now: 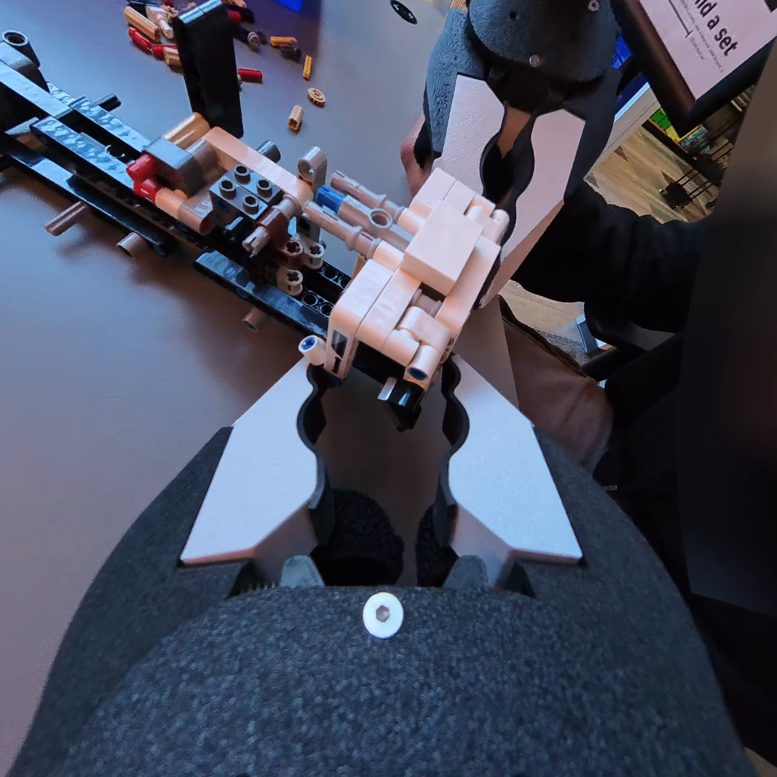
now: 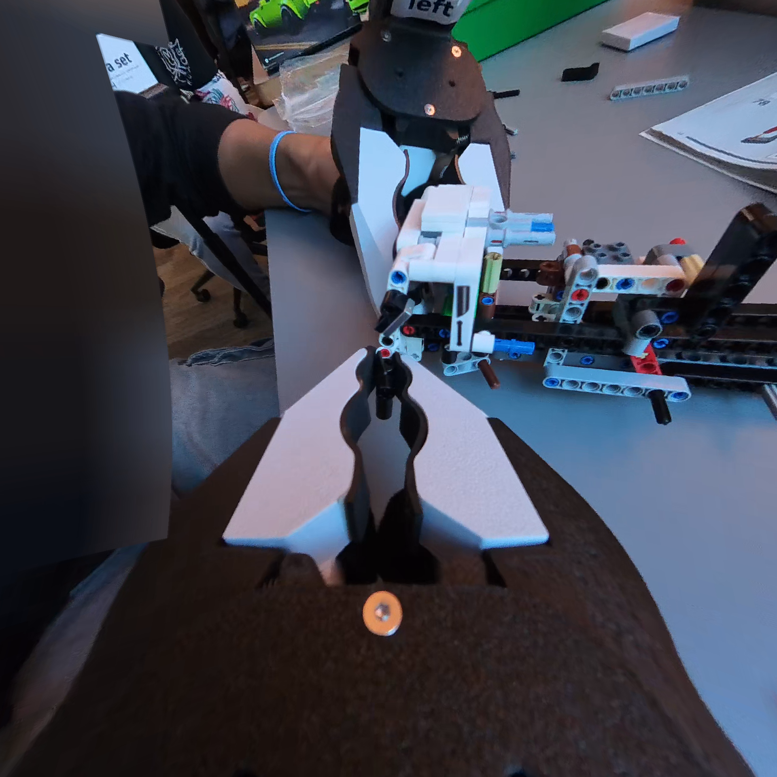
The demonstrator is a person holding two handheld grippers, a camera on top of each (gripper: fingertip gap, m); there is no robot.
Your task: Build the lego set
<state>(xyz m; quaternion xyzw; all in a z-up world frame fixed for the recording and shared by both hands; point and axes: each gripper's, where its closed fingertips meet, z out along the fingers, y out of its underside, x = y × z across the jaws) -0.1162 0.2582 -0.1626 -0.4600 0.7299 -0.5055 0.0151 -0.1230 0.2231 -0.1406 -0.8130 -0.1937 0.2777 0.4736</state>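
Note:
A long black Technic chassis (image 1: 105,138) lies on the table and also shows in the right wrist view (image 2: 588,332). Its near end carries a white block section (image 1: 420,273) (image 2: 445,252). My left gripper (image 1: 380,368) is shut on this white section, with a finger on each side. My right gripper (image 2: 384,361) is shut on a small black pin (image 2: 383,391). The pin's tip is at the lower front corner of the white section, by a red hole. In the left wrist view the right gripper (image 1: 504,197) stands behind the white section, and the pin is hidden there.
Loose pins and connectors (image 1: 168,38) lie beyond an upright black beam (image 1: 208,63). An instruction booklet (image 2: 714,138), a grey beam (image 2: 649,88) and a white box (image 2: 639,31) lie at the far right. The table edge (image 2: 277,294) runs just left of the model, beside a person's arm (image 2: 260,168). My right fingertips sit around 5 cm from my left ones. The grey beam (image 2: 649,88) is about 30 cm from my left fingertips.

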